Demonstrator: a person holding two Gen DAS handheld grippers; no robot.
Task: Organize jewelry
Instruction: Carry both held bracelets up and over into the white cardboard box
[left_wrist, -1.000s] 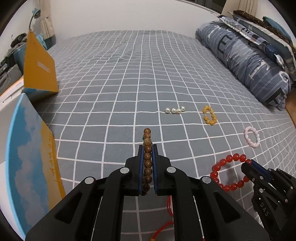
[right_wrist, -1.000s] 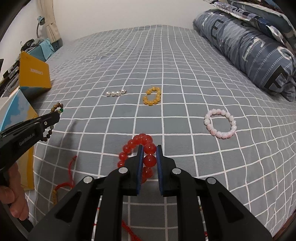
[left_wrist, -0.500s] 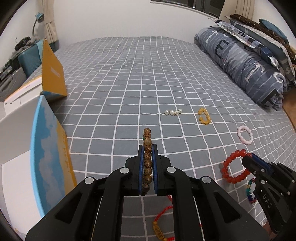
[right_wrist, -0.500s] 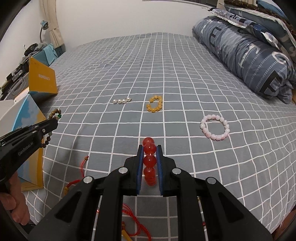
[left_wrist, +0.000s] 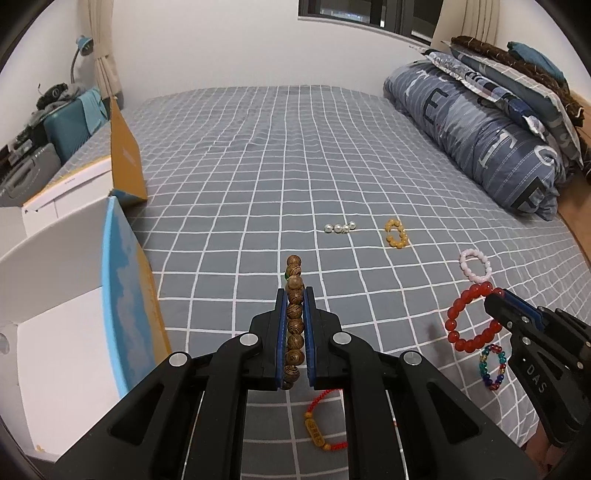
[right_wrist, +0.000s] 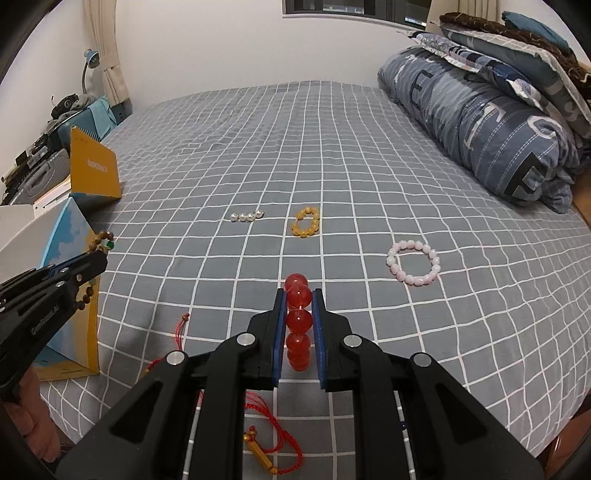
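Observation:
My left gripper (left_wrist: 294, 295) is shut on a brown wooden bead bracelet (left_wrist: 294, 306) and holds it above the bed; it also shows in the right wrist view (right_wrist: 98, 258). My right gripper (right_wrist: 299, 297) is shut on a red bead bracelet (right_wrist: 298, 321), which hangs from its tips in the left wrist view (left_wrist: 467, 319). On the grey checked bedspread (left_wrist: 240, 184) lie a pearl strand (left_wrist: 339, 228), a yellow bead bracelet (left_wrist: 396, 234), a pink bead bracelet (left_wrist: 475, 264), a multicoloured bead bracelet (left_wrist: 493, 365) and a red cord bracelet (left_wrist: 319, 428).
An open white box with a blue and yellow lid (left_wrist: 125, 291) stands at the left bed edge, a second box with a yellow lid (left_wrist: 123, 158) behind it. A rolled duvet and pillows (left_wrist: 487, 129) fill the right side. A cluttered side table (left_wrist: 33, 147) stands far left.
Both grippers have risen and pulled back from the bed with their bracelets held. The red bracelet has left the bedspread. More of the white box and the multicoloured bracelet show.

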